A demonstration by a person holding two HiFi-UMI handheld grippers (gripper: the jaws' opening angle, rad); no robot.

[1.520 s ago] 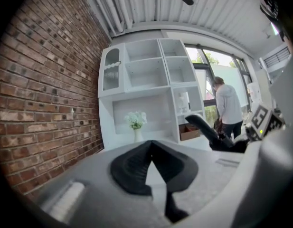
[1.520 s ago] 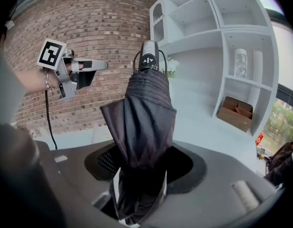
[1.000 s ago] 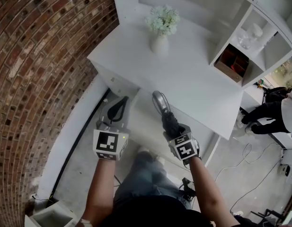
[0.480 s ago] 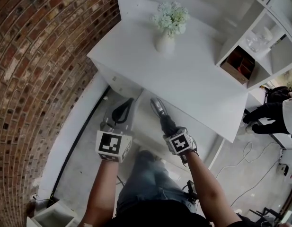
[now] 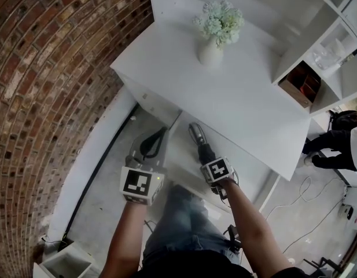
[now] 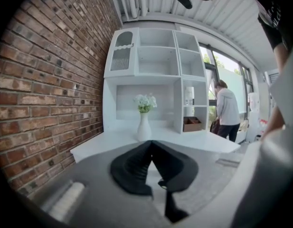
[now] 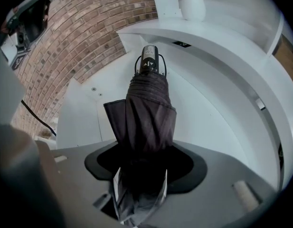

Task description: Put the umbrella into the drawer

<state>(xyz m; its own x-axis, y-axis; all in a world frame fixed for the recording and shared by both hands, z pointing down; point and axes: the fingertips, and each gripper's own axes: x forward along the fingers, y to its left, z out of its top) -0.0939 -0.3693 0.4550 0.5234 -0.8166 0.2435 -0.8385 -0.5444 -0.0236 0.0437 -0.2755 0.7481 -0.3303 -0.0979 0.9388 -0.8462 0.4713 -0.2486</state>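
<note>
A folded dark umbrella (image 5: 202, 147) (image 7: 148, 108) is clamped in my right gripper (image 5: 207, 155) (image 7: 141, 175), which is shut on its canopy. The gripper points steeply down. The umbrella's silver-and-black handle (image 7: 149, 58) leads into the open white drawer (image 5: 179, 155) (image 7: 208, 113) under the white desk (image 5: 247, 103). In the head view my left gripper (image 5: 162, 133) hangs beside the drawer's left edge. Its black fingertips meet in the left gripper view with nothing between them (image 6: 151, 145).
A white vase of pale flowers (image 5: 212, 50) (image 6: 144, 127) stands on the desk. A white shelf unit with a brown box (image 5: 300, 84) rises at the right. A brick wall (image 5: 45, 97) runs along the left. A person (image 5: 340, 146) stands at the far right; cables lie on the floor.
Both grippers have sunk. The right one has tipped more steeply down, carrying the umbrella's handle lower, into the drawer under the desk edge.
</note>
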